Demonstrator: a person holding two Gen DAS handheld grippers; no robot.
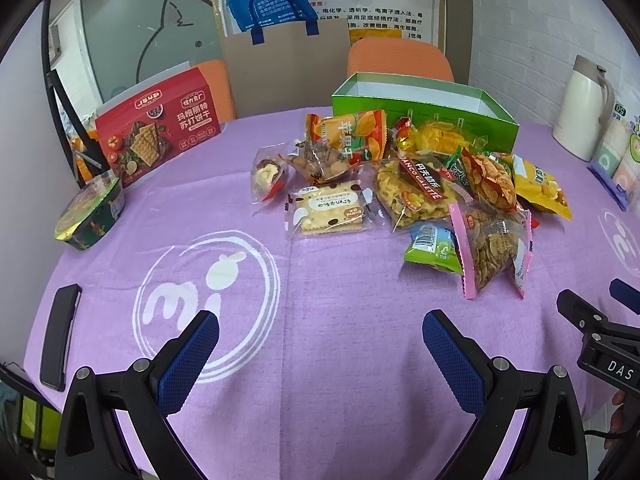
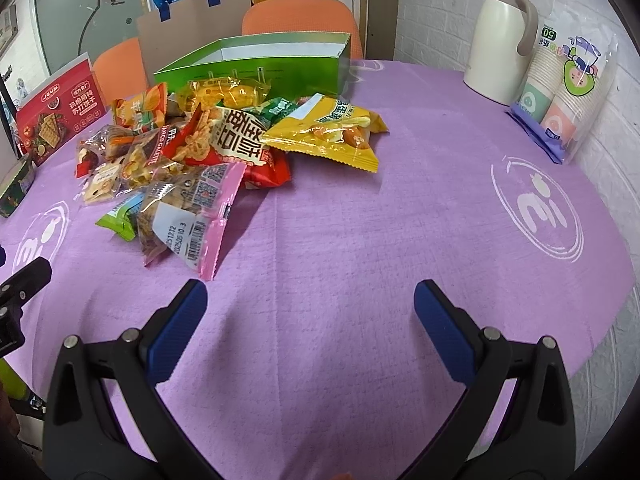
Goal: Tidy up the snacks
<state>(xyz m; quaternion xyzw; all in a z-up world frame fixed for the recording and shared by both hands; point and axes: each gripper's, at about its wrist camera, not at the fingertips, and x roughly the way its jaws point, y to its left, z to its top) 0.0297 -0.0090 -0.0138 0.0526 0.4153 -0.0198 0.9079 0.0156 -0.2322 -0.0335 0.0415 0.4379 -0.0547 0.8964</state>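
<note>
While both my left jaws (image 1: pixel 320 340) and right jaws (image 2: pixel 310 308) gape wide and empty, grabbing one slippery packet (image 2: pixel 188 216) could drag the heaped snacks (image 1: pixel 404 172) toward the surface's (image 2: pixel 400 220) near edge.

A: What colour is the table (image 2: pixel 360 220)?
B: Lilac cloth, with white ringed logos.
A: And the open box (image 1: pixel 424 118), upper middle of the frame?
B: Bright green outside, white inside. The cracker box (image 1: pixel 156 128) at upper left is red with yellow crackers pictured.
A: The packets?
B: One pink-edged and clear (image 2: pixel 188 216), one yellow (image 2: pixel 328 134), one small green (image 1: pixel 434 246).
A: The claws?
B: Left claw (image 1: pixel 320 336) and right claw (image 2: pixel 310 300): black frames, blue dimpled pads.
</note>
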